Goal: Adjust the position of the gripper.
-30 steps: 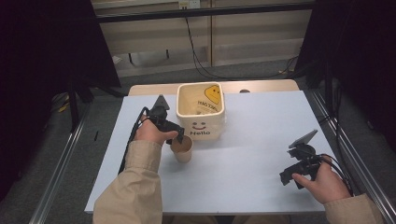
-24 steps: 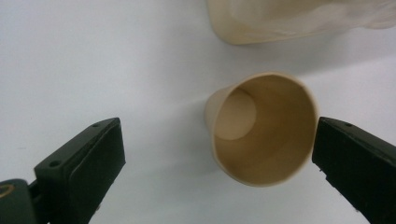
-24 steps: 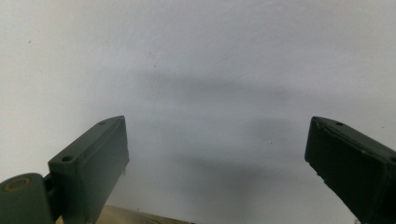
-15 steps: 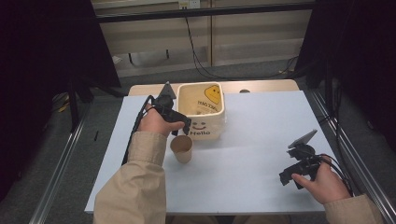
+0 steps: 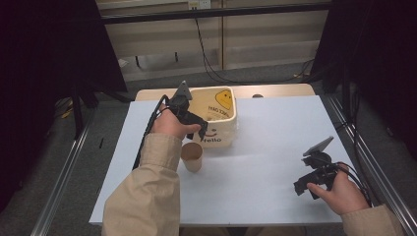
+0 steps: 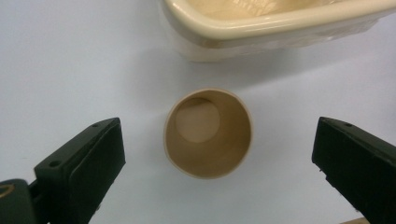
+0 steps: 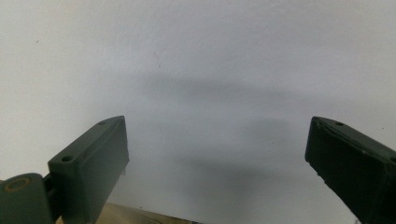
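Observation:
A tan paper cup (image 5: 192, 156) stands upright and empty on the white table (image 5: 275, 132), just in front of a cream tub (image 5: 216, 115) with a smiley face and "Hello" printed on it. My left gripper (image 5: 197, 128) hovers above the cup, open; in the left gripper view its black fingers (image 6: 84, 163) stand wide apart on either side of the cup (image 6: 208, 133), not touching it. The tub's rim (image 6: 280, 18) lies just beyond. My right gripper (image 5: 301, 187) rests low at the table's near right, open over bare table, with nothing between its fingers (image 7: 93, 158).
Metal rails run along both sides of the table (image 5: 364, 147). Beyond its far edge there is a wooden strip (image 5: 275, 91), a dark floor and hanging cables. Dark curtains stand at both sides.
My left gripper has let go of the cup and lifted up and away towards the tub; the cup stays standing on the table. The right gripper has not moved.

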{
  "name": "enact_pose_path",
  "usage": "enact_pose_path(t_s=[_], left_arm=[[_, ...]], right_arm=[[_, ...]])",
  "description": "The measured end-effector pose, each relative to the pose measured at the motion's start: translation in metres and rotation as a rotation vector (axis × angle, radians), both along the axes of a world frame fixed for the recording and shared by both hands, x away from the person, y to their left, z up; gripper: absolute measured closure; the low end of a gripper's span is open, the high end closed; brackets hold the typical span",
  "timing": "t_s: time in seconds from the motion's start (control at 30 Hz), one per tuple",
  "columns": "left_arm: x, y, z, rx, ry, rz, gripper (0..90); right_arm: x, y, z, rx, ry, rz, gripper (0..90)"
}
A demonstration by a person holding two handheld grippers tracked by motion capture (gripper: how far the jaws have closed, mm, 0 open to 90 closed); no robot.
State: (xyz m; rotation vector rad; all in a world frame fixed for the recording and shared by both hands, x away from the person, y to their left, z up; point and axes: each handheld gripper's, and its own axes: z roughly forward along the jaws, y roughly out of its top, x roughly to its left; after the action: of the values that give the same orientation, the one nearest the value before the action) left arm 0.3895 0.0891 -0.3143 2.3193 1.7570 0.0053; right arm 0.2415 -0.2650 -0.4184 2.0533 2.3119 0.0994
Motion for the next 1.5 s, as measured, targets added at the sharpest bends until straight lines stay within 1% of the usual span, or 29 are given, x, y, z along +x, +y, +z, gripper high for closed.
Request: enact_pose_path(t_s=[0.03,0.1,0.17,0.27,0.37,0.43,0.5,0.53,0.63,0.67,0.73,0.8,0.83,0.87,1.0,1.03,1.1,1.13,1.17,1.2,1.27,1.3,1.37,1.4,1.43,1.5], left_arm=[[0.000,-0.001,0.002,-0.005,-0.001,0.006,2.3],[-0.001,-0.003,0.004,0.001,0.000,0.010,2.3],[-0.001,-0.005,0.007,-0.002,0.015,0.009,2.3],[-0.001,-0.006,0.011,-0.007,0.017,0.014,2.3],[-0.001,-0.009,0.013,-0.001,0.019,0.013,2.1],[-0.001,-0.010,0.012,0.010,0.019,0.015,2.0],[-0.001,-0.011,0.010,0.007,0.023,0.023,2.0],[-0.001,-0.012,0.009,0.004,0.030,0.019,2.0],[-0.002,-0.012,0.006,0.023,0.024,0.017,1.9],[-0.002,-0.013,0.006,0.017,0.025,0.024,1.8],[-0.003,-0.013,0.005,0.021,0.026,0.024,1.9],[-0.004,-0.013,0.000,0.009,0.023,0.031,1.9],[-0.004,-0.012,-0.002,0.024,0.020,0.019,1.9],[-0.004,-0.011,-0.004,0.016,0.023,0.018,1.9],[-0.005,-0.011,-0.012,0.012,0.026,0.028,1.9],[-0.005,-0.010,-0.015,0.022,0.029,0.017,1.9],[-0.006,-0.010,-0.020,0.009,0.037,0.030,1.9],[-0.007,-0.009,-0.023,0.021,0.029,0.031,1.9],[-0.007,-0.009,-0.024,0.020,0.037,0.022,1.9],[-0.007,-0.008,-0.026,0.024,0.035,0.023,1.9],[-0.008,-0.008,-0.029,0.013,0.042,0.029,1.9],[-0.008,-0.008,-0.030,0.017,0.036,0.030,1.9],[-0.009,-0.008,-0.032,0.015,0.035,0.028,1.9],[-0.010,-0.008,-0.033,0.008,0.042,0.033,1.9],[-0.010,-0.007,-0.034,0.012,0.039,0.029,1.8],[-0.010,-0.005,-0.035,0.007,0.042,0.025,1.8]], right_arm=[[0.000,0.000,0.000,0.001,0.001,-0.001,6.1],[0.000,0.000,0.000,0.000,0.000,0.002,6.1],[0.000,0.000,0.000,0.001,0.003,0.000,6.1],[0.000,-0.001,0.000,0.001,0.002,0.003,6.0],[0.000,-0.001,0.000,0.007,0.001,-0.001,6.1],[0.000,-0.001,0.000,0.010,0.001,-0.003,6.1],[0.000,-0.001,0.001,0.010,0.001,-0.003,6.1],[0.000,-0.001,0.001,0.010,0.001,-0.003,6.1],[0.000,-0.001,0.001,0.008,-0.003,0.001,6.1],[0.000,-0.001,0.001,0.004,-0.004,-0.001,6.1],[0.000,-0.001,0.001,0.007,-0.003,-0.005,6.1],[0.000,-0.001,0.000,0.010,0.000,-0.001,6.1],[0.000,-0.001,0.000,0.012,0.000,-0.003,6.1],[0.000,-0.001,0.000,0.010,0.000,-0.002,6.1],[0.000,-0.001,0.001,0.010,-0.004,0.000,6.1],[0.000,-0.001,0.001,0.008,-0.005,0.000,6.1],[0.000,-0.001,0.001,0.007,-0.005,0.000,6.1],[0.000,-0.001,0.001,0.007,-0.006,0.003,6.1],[0.000,-0.001,0.001,0.007,-0.006,0.002,6.1],[0.000,-0.001,0.001,0.008,-0.006,0.003,6.1],[0.000,-0.001,0.001,0.009,-0.006,0.003,6.1],[0.000,-0.001,0.001,0.002,-0.007,0.003,6.1],[0.000,-0.001,0.001,0.009,-0.006,0.003,6.1],[0.000,-0.001,0.001,0.009,-0.006,0.006,6.1],[0.000,-0.001,0.001,0.009,-0.006,0.005,6.1],[0.000,-0.001,0.002,0.005,-0.007,0.003,6.1]])
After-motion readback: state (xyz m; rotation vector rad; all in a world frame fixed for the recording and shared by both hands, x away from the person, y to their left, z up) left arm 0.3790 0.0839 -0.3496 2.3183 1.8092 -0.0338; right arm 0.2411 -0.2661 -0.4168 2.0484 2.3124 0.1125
